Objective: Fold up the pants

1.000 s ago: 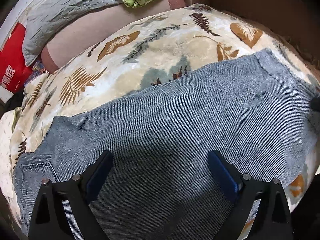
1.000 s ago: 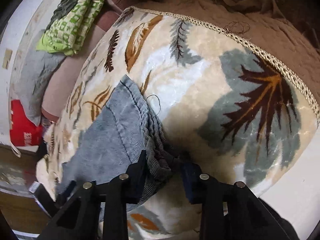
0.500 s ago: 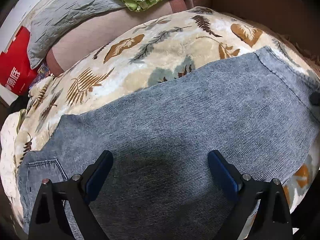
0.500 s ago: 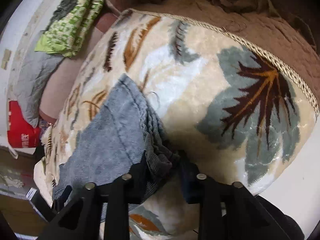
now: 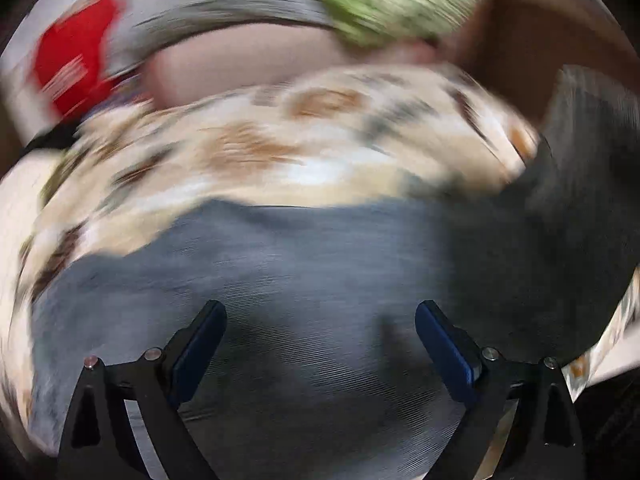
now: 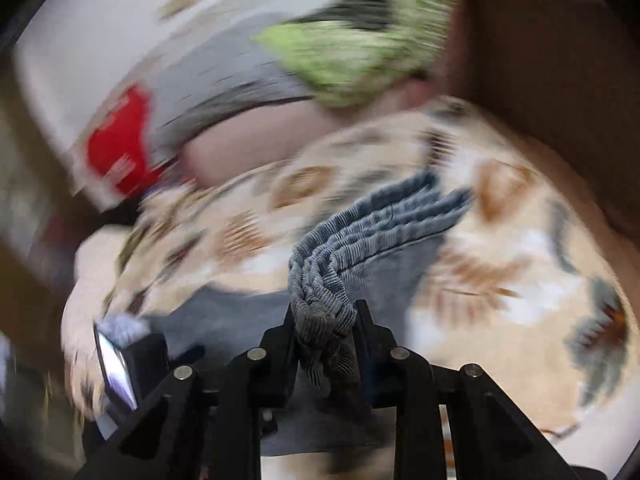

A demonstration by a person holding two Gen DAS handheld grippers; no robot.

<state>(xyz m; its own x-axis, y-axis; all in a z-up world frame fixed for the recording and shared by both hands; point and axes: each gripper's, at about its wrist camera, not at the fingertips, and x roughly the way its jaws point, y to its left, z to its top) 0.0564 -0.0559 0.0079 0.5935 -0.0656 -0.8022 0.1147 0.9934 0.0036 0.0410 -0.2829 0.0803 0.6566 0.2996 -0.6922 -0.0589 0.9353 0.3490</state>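
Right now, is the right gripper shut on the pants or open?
Shut on them. The right gripper has just been closing, and its jaws pinch a bunched, layered edge of the grey-blue pants.

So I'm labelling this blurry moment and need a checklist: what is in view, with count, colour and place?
pants: one, blue-grey corduroy, on the blanket, bunched end lifted by the right gripper
blanket: one, cream with brown and grey leaves, under the pants
green cloth: one, light green patterned, far end
grey pillow: one, beside the green cloth
red item: one, far left, too blurred to name
left gripper: black, blue pads, open above the pants
right gripper: black, shut on the bunched end, jaws just closed
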